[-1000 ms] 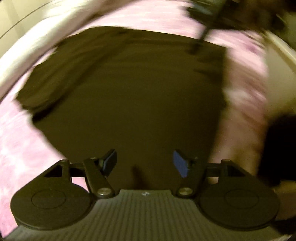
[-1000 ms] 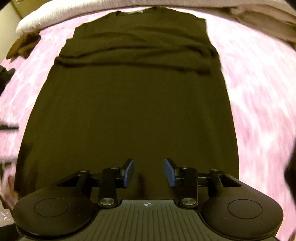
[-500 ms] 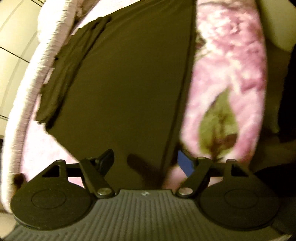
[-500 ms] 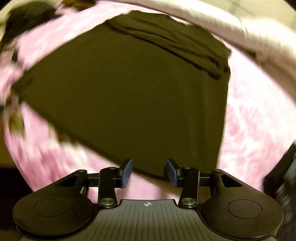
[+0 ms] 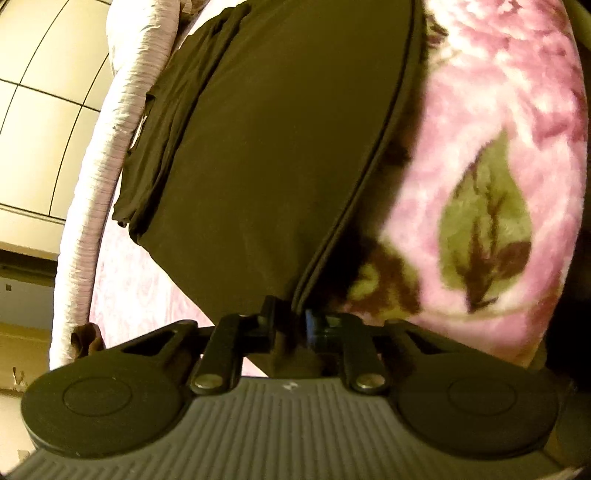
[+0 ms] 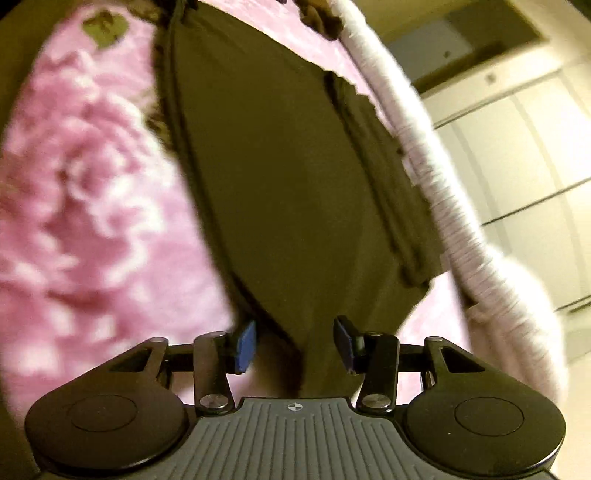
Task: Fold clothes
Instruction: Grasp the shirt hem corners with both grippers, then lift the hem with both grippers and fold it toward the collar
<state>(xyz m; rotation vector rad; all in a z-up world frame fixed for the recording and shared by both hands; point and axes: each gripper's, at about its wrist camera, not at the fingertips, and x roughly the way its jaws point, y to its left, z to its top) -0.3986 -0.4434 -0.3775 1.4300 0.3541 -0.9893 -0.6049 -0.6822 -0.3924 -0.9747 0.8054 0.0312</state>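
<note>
Left tool (image 5: 290,319) closing on dark garment (image 5: 280,147) hem corner.

A: Left wrist view, what's unreadable?
B: The dark garment (image 5: 280,155) runs off the top edge, neckline unseen. Its hem corner is buried between the closing left gripper (image 5: 290,325) fingers (image 5: 267,317), so pad contact can't be fully seen.
A: Right wrist view?
B: Pink blanket (image 6: 85,206) is motion-smeared, pattern illegible. Brown lump (image 6: 317,22) at top is cut off, can't identify. Garment corner under the right gripper (image 6: 293,345) is shadowed, hidden by the housing.
</note>
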